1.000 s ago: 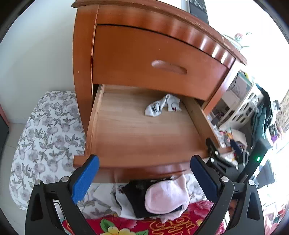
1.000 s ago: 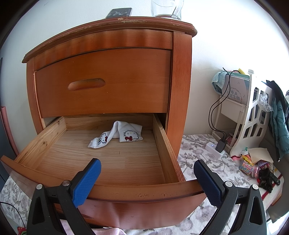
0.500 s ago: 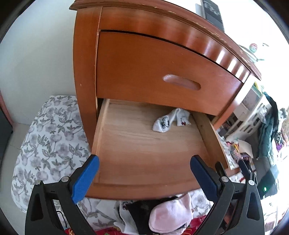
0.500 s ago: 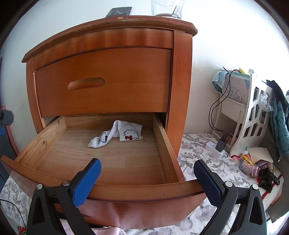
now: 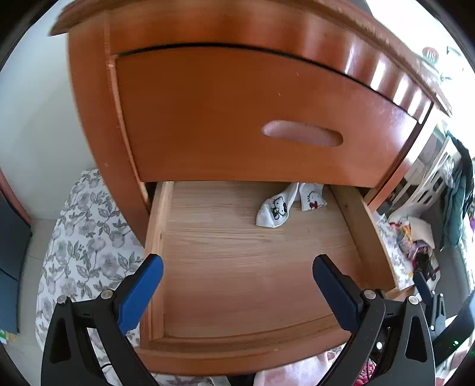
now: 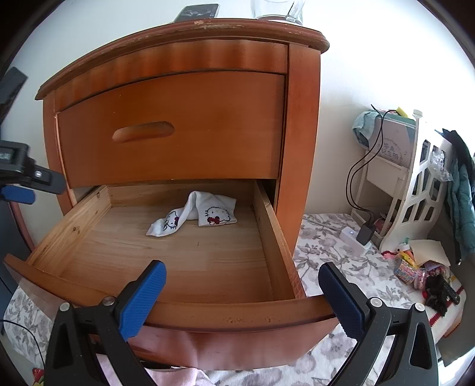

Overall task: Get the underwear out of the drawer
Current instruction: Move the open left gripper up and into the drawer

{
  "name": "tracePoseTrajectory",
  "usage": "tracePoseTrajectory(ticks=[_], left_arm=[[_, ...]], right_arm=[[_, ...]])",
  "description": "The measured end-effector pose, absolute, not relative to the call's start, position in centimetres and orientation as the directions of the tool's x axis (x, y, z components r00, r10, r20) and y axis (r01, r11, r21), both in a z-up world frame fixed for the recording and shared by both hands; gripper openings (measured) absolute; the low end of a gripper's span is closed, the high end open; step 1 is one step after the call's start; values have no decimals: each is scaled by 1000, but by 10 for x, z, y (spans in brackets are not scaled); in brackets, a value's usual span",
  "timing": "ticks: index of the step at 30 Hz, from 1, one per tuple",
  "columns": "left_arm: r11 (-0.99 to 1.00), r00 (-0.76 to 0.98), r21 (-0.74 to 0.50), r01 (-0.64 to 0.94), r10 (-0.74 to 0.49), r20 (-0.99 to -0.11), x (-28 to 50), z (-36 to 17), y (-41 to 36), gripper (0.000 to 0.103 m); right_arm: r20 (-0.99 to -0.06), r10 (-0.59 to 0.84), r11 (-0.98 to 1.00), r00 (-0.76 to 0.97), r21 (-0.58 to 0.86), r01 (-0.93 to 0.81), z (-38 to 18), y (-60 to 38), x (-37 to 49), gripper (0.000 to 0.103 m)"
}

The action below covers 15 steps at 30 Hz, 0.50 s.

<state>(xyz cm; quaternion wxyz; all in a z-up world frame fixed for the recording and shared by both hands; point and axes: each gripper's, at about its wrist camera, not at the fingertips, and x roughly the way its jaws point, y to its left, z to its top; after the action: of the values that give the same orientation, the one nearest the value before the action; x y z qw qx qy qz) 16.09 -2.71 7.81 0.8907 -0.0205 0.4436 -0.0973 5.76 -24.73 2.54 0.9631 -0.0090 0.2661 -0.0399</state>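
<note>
The lower drawer (image 5: 237, 347) of a wooden nightstand stands pulled out. A small white piece of underwear with cartoon cat prints (image 5: 282, 207) lies alone at the back right of its floor, also seen as the white garment (image 6: 193, 215) in the right wrist view. My left gripper (image 5: 237, 262) hangs open over the front half of the drawer, short of the garment, nothing between its fingers. My right gripper (image 6: 242, 268) is open too, just outside the drawer front (image 6: 237, 311). The left gripper's body (image 6: 17, 184) shows at that view's left edge.
The shut upper drawer (image 5: 267, 118) overhangs the back of the open one. A phone and a glass (image 6: 277, 10) stand on top. A floral mat (image 6: 335, 267) covers the floor, with a white shelf (image 6: 415, 190), charger and clutter to the right. Pink clothes (image 5: 285, 371) lie below the drawer front.
My left gripper has moved forward and in over the drawer, so the white garment is nearer and the clothes pile has slipped below view. The right gripper has stayed put.
</note>
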Motion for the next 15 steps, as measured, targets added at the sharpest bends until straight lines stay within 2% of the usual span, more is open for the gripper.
tracePoseTrajectory(ticks=[15], left_arm=[[966,490,-63,249,-182,-853,203,65,-61,102]], right_arm=[[-511,-74,997,857,-36,64,25,-246,56,103]])
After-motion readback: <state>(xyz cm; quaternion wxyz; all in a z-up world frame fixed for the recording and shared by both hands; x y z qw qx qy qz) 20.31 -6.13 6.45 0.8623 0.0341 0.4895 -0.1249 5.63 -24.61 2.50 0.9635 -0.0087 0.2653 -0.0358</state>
